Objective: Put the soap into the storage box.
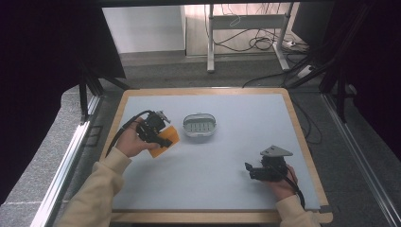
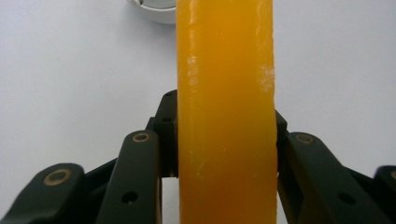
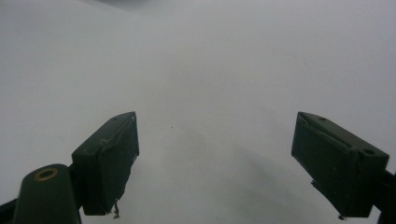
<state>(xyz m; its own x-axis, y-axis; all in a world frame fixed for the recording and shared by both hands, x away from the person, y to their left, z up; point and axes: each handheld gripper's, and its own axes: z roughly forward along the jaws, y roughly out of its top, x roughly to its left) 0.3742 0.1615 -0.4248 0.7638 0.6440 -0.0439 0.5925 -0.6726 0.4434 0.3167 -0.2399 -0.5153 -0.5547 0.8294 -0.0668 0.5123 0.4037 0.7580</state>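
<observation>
Left tool (image 1: 163, 137) at table's left side, high view: jaws clamped on orange bar (image 1: 166, 141), flat slab, probably soap. White oval dish (image 1: 200, 126) with ridged floor sits on table (image 1: 236, 156) just right of bar, apart from it. Right tool (image 1: 253, 170) low over table's near right, grey plate on top.

Left gripper view: orange bar (image 2: 225, 112) runs upright between jaws, squeezed from both sides; dish rim (image 2: 154, 11) at top edge.

Right gripper view: right tool (image 3: 215, 163) jaws wide apart, nothing between, pale table (image 3: 210, 70) beneath.
</observation>
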